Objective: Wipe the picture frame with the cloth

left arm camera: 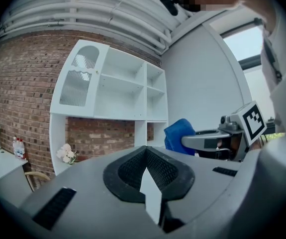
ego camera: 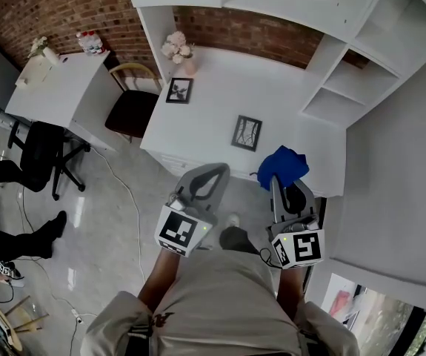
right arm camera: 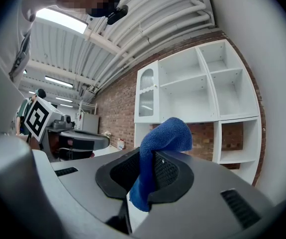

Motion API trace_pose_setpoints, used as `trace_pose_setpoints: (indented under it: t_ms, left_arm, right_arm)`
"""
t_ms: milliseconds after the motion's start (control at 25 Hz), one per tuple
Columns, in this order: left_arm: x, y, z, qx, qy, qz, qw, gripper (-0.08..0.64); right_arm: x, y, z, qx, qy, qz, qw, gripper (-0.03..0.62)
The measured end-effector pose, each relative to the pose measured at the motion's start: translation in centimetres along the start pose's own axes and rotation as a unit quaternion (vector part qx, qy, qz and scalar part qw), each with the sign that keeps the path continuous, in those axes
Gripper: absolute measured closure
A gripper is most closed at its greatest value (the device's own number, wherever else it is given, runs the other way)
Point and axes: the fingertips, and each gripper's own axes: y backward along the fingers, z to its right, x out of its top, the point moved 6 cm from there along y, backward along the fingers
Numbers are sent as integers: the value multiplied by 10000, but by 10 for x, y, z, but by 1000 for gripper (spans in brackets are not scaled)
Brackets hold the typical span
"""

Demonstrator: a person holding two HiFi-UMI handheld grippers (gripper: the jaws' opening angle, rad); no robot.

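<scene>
While the right gripper [ego camera: 278, 188] pinches the cloth [ego camera: 283, 163], the left gripper [ego camera: 204, 178] is closed and empty. The picture frame [ego camera: 247, 133] lies on the white desk [ego camera: 213, 106] just ahead (untouched). The cloth should probably land flat with light pressure.

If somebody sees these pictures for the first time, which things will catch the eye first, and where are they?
The bright blue cloth stands out first, pinched in the right gripper at the near edge of the white desk. Next come a black picture frame near the desk's middle and a second black picture frame toward its far left corner, near pale flowers.
</scene>
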Motion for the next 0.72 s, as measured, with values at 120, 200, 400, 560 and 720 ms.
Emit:
trace_pose_setpoints:
  t_ms: [120, 200, 400, 560, 720]
  left_arm:
    - [-1, -22, -4, 89, 46, -34, 9999, 557]
    - [-1, -37, -6, 151, 44, -54, 9999, 558]
    - [-3, -65, -15, 329, 72, -142, 9993, 557]
    - [-10, -80, -20, 402, 90, -273, 9988, 557]
    - [-26, -94, -25, 412, 70, -475, 9980, 557]
  right_arm:
    - [-4, -14, 22, 91, -20, -62, 9999, 551]
    - [-5, -24, 36, 161, -27, -76, 9998, 551]
    - [-10, -47, 62, 333, -64, -136, 9993, 551]
    - [-17, -59, 75, 390, -134, -225, 9989, 551]
    - [-31, -71, 85, 412, -248, -349, 9982, 551]
